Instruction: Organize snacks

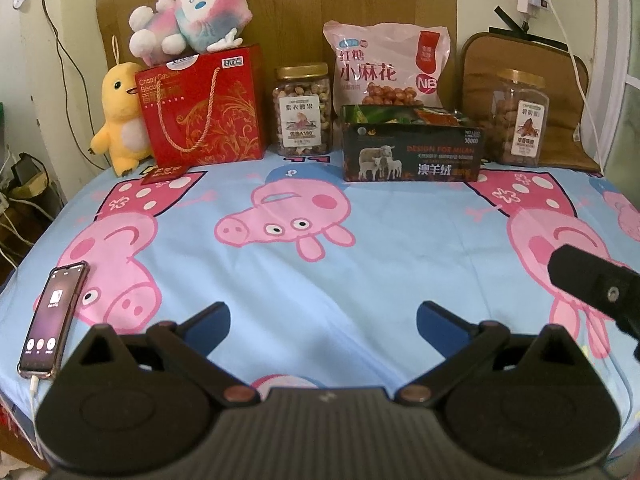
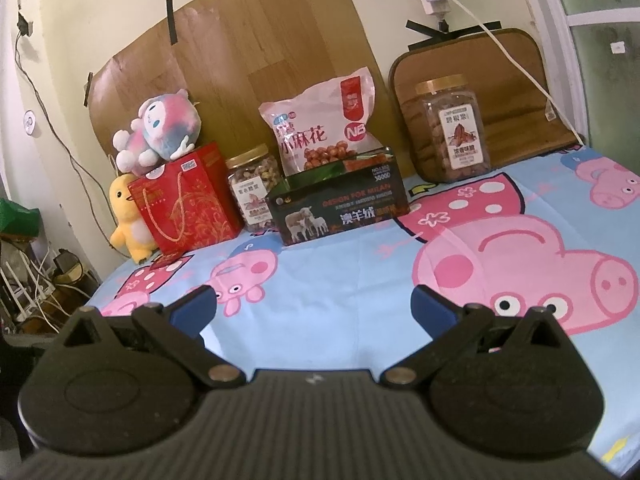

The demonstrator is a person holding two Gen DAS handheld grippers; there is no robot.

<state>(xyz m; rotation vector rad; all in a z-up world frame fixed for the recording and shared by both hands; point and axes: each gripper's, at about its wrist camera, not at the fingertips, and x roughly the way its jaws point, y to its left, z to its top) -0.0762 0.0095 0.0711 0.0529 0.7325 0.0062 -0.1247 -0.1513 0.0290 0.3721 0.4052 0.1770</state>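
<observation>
A dark open box (image 1: 412,152) (image 2: 340,210) with snack packets inside stands at the back of the table. Behind it leans a pink snack bag (image 1: 386,66) (image 2: 320,128). A nut jar (image 1: 302,110) (image 2: 252,186) stands left of the box, a second jar (image 1: 520,118) (image 2: 450,130) to its right. A red gift bag (image 1: 202,106) (image 2: 186,200) stands further left. My left gripper (image 1: 323,322) is open and empty over the near cloth. My right gripper (image 2: 314,308) is open and empty; part of it shows in the left wrist view (image 1: 592,288).
A phone (image 1: 52,322) with a cable lies at the near left edge. A yellow duck plush (image 1: 118,118) (image 2: 130,218) stands beside the gift bag and a pink plush (image 1: 188,14) (image 2: 158,134) lies on it. The table (image 1: 320,260) has a pig-print cloth.
</observation>
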